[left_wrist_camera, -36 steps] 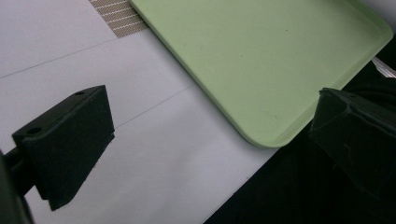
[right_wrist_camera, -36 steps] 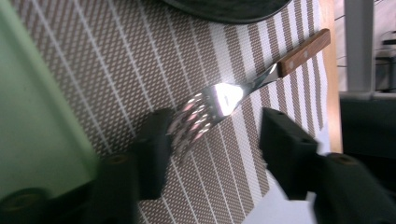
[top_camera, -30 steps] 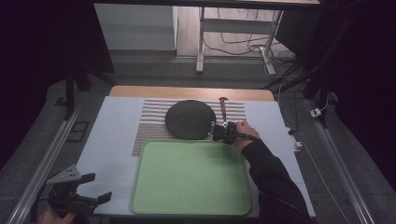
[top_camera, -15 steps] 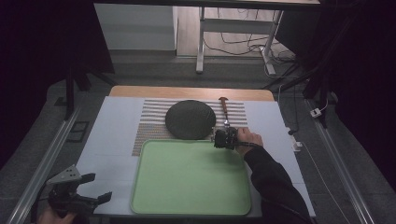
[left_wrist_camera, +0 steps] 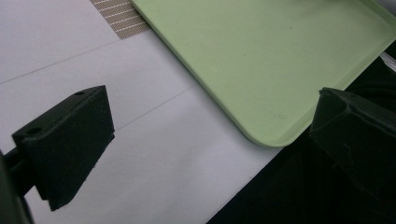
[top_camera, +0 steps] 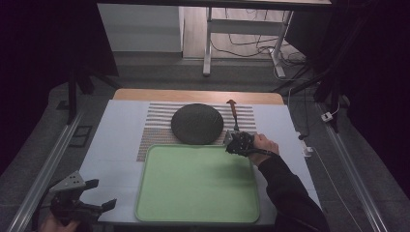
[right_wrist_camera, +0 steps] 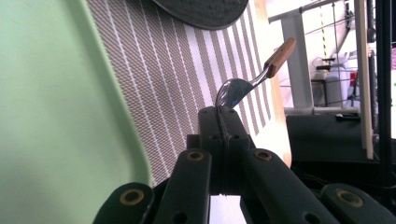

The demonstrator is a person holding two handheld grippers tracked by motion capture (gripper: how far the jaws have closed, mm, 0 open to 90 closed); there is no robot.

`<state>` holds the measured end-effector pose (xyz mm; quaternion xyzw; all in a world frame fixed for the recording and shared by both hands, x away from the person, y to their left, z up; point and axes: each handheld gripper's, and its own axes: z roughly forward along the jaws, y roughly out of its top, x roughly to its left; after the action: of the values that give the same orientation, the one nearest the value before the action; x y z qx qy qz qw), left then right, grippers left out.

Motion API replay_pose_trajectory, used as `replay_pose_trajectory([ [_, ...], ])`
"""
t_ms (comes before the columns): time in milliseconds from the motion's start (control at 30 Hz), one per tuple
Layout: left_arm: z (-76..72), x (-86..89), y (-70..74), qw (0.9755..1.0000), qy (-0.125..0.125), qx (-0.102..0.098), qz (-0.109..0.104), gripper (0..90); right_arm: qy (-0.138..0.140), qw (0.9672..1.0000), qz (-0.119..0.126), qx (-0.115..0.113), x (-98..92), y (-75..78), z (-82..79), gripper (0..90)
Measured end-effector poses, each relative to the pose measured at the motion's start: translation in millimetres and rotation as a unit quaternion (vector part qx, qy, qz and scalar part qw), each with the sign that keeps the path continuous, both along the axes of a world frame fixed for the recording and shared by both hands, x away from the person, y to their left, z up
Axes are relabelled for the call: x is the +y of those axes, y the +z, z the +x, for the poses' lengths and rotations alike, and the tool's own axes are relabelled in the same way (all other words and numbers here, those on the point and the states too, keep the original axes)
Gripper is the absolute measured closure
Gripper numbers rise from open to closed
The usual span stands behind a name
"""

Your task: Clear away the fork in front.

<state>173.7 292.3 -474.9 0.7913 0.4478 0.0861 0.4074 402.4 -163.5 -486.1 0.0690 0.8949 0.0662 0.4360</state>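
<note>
A fork with a wooden handle lies on the striped placemat, right of a dark round plate. My right gripper sits at the fork's near end, just beyond the far right corner of the green tray. In the right gripper view the jaws are pressed together on the tines of the fork, and its handle points away and up from the right gripper. My left gripper hovers at the table's near left corner. That left gripper stands open with nothing between its jaws.
The tray is bare and takes up the near middle of the white table cover. A corner of the placemat shows beyond it. A wooden strip edges the far side. Metal rails run along both sides of the table.
My right gripper has slid a little toward the near side, down to the tray's far edge, with the fork's tip in it. The left gripper has stayed put.
</note>
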Motion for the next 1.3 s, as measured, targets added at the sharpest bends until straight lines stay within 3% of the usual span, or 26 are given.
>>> replay_pose_trajectory([
  [333,0.7,-4.0,5.4,0.9996,-0.012,-0.024,-0.006,0.0,0.025,0.998,0.058,0.009,-3.5,22.0,-30.8,90.0],
  [433,3.1,-7.5,6.8,0.9993,-0.024,-0.029,-0.005,0.0,0.035,0.9942,0.098,0.027,-3.3,30.1,-46.8,90.0],
  [567,7.1,-13.5,7.7,0.9983,-0.043,-0.04,-0.003,0.0,0.046,0.9906,0.122,0.04,-3.7,36.2,-58.4,90.0],
  [633,8.8,-15.8,8.2,0.9979,-0.047,-0.045,0.002,0.0,0.056,0.9852,0.153,0.055,-5.3,40.9,-68.8,90.0],
  [667,9.6,-17.2,8.6,0.9978,-0.048,-0.046,0.003,0.0,0.056,0.9852,0.153,0.055,-5.3,40.9,-68.8,90.0],
  [733,11.8,-20.0,9.4,0.9974,-0.053,-0.049,0.004,0.0,0.063,0.9814,0.168,0.068,-7.3,44.6,-75.2,90.0],
  [800,14.3,-23.2,10.3,0.9969,-0.057,-0.053,0.003,0.0,0.076,0.9741,0.196,0.083,-10.0,49.0,-84.4,90.0],
  [833,15.9,-24.8,11.0,0.9966,-0.06,-0.056,0.001,0.0,0.076,0.9741,0.196,0.083,-10.0,49.0,-84.4,90.0],
  [867,19.3,-28.6,12.0,0.996,-0.067,-0.059,-0.004,0.0,0.086,0.9694,0.211,0.092,-11.7,51.9,-91.0,90.0],
  [900,19.3,-28.6,12.0,0.996,-0.067,-0.059,-0.004,0.0,0.086,0.9694,0.211,0.092,-11.7,51.9,-91.0,90.0],
  [967,23.1,-33.3,13.3,0.9956,-0.073,-0.059,-0.004,0.0,0.105,0.9619,0.231,0.103,-14.2,56.2,-100.1,90.0],
  [1000,25.2,-35.8,14.0,0.9952,-0.077,-0.06,-0.002,0.0,0.105,0.9619,0.231,0.103,-14.2,56.2,-100.1,90.0],
  [1033,27.1,-38.7,14.4,0.9949,-0.081,-0.06,-0.004,0.0,0.111,0.9598,0.234,0.108,-15.1,58.1,-102.9,90.0],
  [1067,29.3,-41.5,15.0,0.9945,-0.086,-0.06,-0.004,0.0,0.118,0.9531,0.252,0.118,-16.8,60.6,-109.0,90.0],
  [1100,31.5,-44.7,15.7,0.9941,-0.09,-0.061,-0.004,0.0,0.118,0.9531,0.252,0.118,-16.8,60.6,-109.0,90.0],
  [1133,34.5,-48.8,16.6,0.9933,-0.097,-0.062,-0.003,0.0,0.124,0.9462,0.27,0.128,-18.6,63.3,-115.4,90.0],
  [1200,38.8,-54.7,18.1,0.9921,-0.108,-0.065,0.002,0.0,0.132,0.9386,0.286,0.14,-19.6,64.7,-119.8,90.0],
  [1233,41.5,-57.9,19.0,0.9911,-0.114,-0.068,0.007,0.0,0.132,0.9386,0.286,0.14,-19.6,64.7,-119.8,90.0],
  [1300,46.9,-64.6,20.7,0.9895,-0.126,-0.071,0.014,0.0,0.142,0.9324,0.296,0.151,-20.6,66.3,-124.9,90.0],
])
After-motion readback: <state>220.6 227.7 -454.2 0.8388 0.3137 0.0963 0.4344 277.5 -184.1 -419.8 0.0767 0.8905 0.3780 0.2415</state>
